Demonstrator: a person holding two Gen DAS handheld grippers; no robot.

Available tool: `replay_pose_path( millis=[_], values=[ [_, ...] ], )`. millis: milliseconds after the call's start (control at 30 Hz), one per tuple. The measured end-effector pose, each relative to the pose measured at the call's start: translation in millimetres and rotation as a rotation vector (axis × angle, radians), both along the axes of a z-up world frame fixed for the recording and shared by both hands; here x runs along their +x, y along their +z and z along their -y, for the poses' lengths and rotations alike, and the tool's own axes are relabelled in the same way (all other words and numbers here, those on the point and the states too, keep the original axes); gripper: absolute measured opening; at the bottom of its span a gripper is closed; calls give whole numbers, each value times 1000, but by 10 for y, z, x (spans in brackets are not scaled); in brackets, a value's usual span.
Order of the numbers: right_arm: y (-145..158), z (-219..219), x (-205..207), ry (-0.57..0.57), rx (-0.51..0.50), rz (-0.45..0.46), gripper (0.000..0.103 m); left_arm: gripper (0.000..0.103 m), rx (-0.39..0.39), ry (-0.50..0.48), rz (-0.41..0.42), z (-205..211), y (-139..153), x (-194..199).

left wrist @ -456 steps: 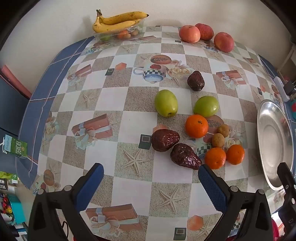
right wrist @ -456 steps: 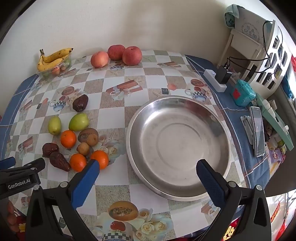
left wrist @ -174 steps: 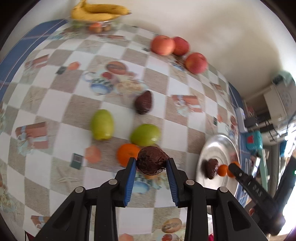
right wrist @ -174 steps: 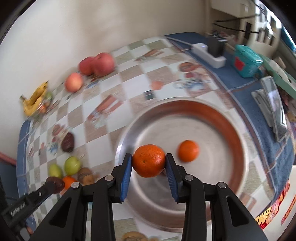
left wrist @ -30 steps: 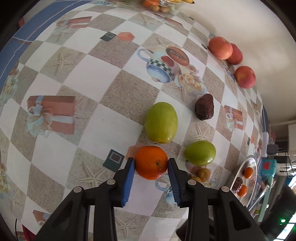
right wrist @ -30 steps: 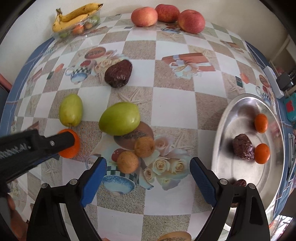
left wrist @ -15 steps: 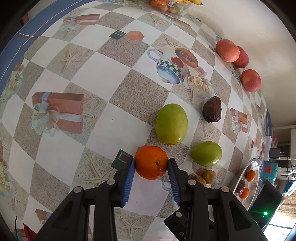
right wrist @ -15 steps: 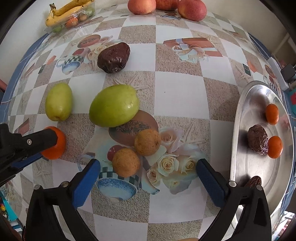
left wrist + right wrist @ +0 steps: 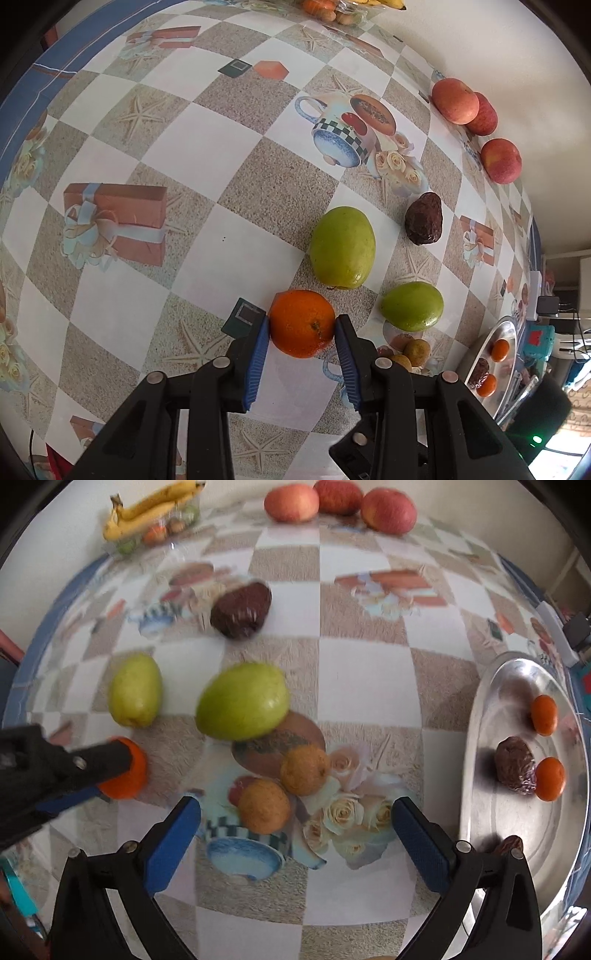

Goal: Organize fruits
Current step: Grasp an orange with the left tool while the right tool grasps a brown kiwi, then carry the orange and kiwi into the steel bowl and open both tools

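Note:
My left gripper [image 9: 301, 326] is shut on an orange [image 9: 301, 323], just above the tablecloth; the right wrist view shows it at the left [image 9: 123, 770]. Two green fruits [image 9: 342, 246] [image 9: 413, 305] and a dark wrinkled fruit [image 9: 424, 223] lie beyond it. My right gripper [image 9: 295, 823] is open, its blue pads on either side of two small brown fruits [image 9: 264, 805] [image 9: 304, 765]. The steel plate [image 9: 491, 812] at the right holds two small oranges [image 9: 543, 709] [image 9: 550, 778] and a dark fruit [image 9: 514, 764]; another dark fruit [image 9: 511, 844] peeks from behind my right finger.
Three red apples [image 9: 338, 500] line the far edge by the wall. A clear tub with bananas [image 9: 147, 507] on top stands at the far left corner. A power strip and plug [image 9: 567, 635] lie past the plate at the table's right side.
The left gripper has stayed shut on the orange and lifted slightly. The right gripper, still open, has moved closer in over the two small brown fruits.

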State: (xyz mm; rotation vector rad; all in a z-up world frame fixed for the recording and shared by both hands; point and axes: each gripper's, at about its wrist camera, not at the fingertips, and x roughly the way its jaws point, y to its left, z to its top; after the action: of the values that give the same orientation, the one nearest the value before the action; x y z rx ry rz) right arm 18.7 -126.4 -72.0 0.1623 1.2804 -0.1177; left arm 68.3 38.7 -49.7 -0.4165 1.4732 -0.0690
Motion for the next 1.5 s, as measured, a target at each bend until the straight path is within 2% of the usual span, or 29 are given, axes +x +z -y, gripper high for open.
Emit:
replay_pose_path(
  millis=[100,267,300,367,433,467,500,667,833,967,1100,1233,1500],
  values=[
    [126,-30,13,11,-12,47,99,39,0,0,0,-4,-1,3],
    [200,-140,-48,28,7,41,60,39,-1,1,0,3,-1,0],
    [204,-136,-48,23,4,35,57,39,0,0,0,2,-1,-1],
    [193,-114,-51,17,11,32,42,39,2,0,1,2,0,-1],
    [212,-80,-64,11,33,37,37,39,4,-2,2,3,1,3],
    [231,-61,-68,5,46,47,29,39,4,-2,2,3,2,4],
    [247,-15,-69,3,64,52,25,39,3,-1,1,1,2,5],
    [471,70,-110,-15,143,116,25,39,-10,0,13,0,39,-2],
    [678,114,-164,-22,177,163,25,39,-23,-2,35,7,124,-14],
    [770,247,-157,-66,163,190,25,39,-38,-25,67,65,228,-34],
    [786,540,-213,-157,148,185,25,39,-49,-68,89,206,308,-67],
    [828,924,-326,-273,87,186,25,39,-54,-131,117,436,372,-122],
    [812,1687,-665,-474,24,160,25,39,-105,-326,151,1139,450,-399]
  ],
)
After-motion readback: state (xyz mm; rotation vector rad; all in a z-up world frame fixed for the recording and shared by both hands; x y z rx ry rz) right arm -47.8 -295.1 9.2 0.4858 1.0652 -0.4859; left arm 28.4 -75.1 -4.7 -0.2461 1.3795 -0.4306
